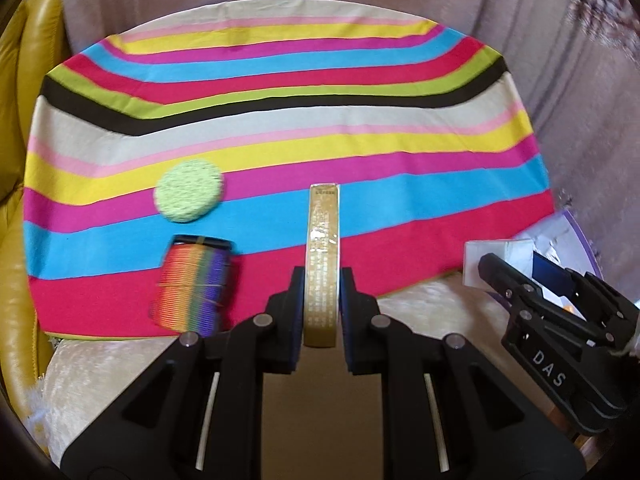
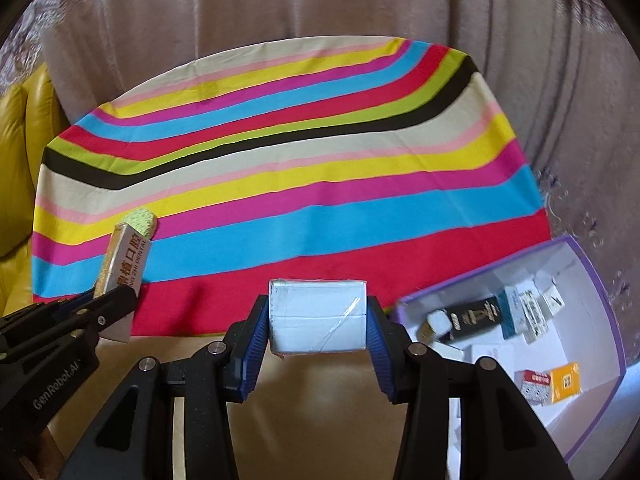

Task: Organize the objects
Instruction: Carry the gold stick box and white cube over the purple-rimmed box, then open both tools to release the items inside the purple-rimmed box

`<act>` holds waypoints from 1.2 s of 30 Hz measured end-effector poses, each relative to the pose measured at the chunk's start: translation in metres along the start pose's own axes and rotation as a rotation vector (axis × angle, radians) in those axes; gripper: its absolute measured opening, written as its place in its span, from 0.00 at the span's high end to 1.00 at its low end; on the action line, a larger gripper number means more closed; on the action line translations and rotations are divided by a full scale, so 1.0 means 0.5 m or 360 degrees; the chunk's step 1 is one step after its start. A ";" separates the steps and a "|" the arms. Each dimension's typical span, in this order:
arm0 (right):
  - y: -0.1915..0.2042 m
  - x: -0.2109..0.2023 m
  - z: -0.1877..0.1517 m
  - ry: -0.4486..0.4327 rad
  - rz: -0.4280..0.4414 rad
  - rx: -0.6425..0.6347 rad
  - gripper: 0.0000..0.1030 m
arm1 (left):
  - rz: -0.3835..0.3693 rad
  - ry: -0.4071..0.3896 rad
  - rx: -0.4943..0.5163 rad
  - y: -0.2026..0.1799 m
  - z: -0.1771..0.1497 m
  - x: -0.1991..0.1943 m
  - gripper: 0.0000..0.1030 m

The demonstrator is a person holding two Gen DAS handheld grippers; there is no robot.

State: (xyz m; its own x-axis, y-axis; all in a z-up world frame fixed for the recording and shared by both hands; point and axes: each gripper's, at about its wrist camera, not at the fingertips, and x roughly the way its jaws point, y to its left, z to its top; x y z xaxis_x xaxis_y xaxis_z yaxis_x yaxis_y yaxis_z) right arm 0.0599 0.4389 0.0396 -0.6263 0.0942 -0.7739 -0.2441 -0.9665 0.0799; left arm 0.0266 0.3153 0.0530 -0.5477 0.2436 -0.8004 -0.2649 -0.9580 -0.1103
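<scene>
My left gripper [image 1: 322,300] is shut on a thin gold box [image 1: 321,248], held edge-on above the striped cloth [image 1: 280,120]; the same box [image 2: 124,264] shows at the left of the right wrist view with the left gripper [image 2: 108,308] on it. My right gripper [image 2: 318,316] is shut on a white box [image 2: 318,314], and it also appears at the right edge of the left wrist view as the right gripper [image 1: 516,276] with the white box [image 1: 496,256]. A round green sponge [image 1: 188,190] and a rainbow comb [image 1: 194,284] lie on the cloth.
A purple-edged white box [image 2: 596,304] at the right holds several small packages, among them a black carton [image 2: 476,312] and an orange pack [image 2: 564,382]. A yellow leather seat [image 1: 20,160] lies left of the cloth. A pinkish curtain [image 2: 280,8] hangs behind.
</scene>
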 end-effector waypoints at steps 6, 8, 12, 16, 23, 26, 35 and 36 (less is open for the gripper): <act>-0.067 -0.025 -0.020 0.0005 -0.0025 0.0090 0.54 | -0.0057 0.0022 0.0108 -0.077 -0.010 0.008 0.81; -0.097 -0.036 -0.028 0.0005 -0.0043 0.0127 0.54 | -0.0076 0.0025 0.0143 -0.103 -0.013 0.009 0.81; -0.158 -0.052 -0.042 0.0010 -0.0105 0.0198 0.54 | -0.0128 0.0038 0.0212 -0.156 -0.015 0.013 0.81; -0.236 -0.067 -0.057 0.0017 -0.0182 0.0288 0.54 | -0.0206 0.0055 0.0291 -0.214 -0.017 0.017 0.81; -0.385 -0.089 -0.066 -0.0004 -0.0364 0.0468 0.54 | -0.0335 0.0099 0.0430 -0.321 -0.016 0.038 0.81; -0.431 -0.095 -0.069 -0.0003 -0.0423 0.0506 0.54 | -0.0382 0.0112 0.0480 -0.358 -0.017 0.045 0.81; -0.533 -0.076 -0.071 0.0038 -0.0502 0.0568 0.54 | -0.0554 0.0178 0.0579 -0.476 -0.016 0.079 0.81; -0.542 -0.075 -0.069 0.0043 -0.0506 0.0572 0.54 | -0.0572 0.0184 0.0587 -0.489 -0.016 0.081 0.81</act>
State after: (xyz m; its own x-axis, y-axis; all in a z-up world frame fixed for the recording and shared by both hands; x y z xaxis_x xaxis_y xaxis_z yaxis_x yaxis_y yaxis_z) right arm 0.1752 0.6888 0.0251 -0.4606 0.3608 -0.8110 -0.6638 -0.7466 0.0449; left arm 0.0752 0.5581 0.0428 -0.2856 0.5087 -0.8122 -0.6931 -0.6950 -0.1916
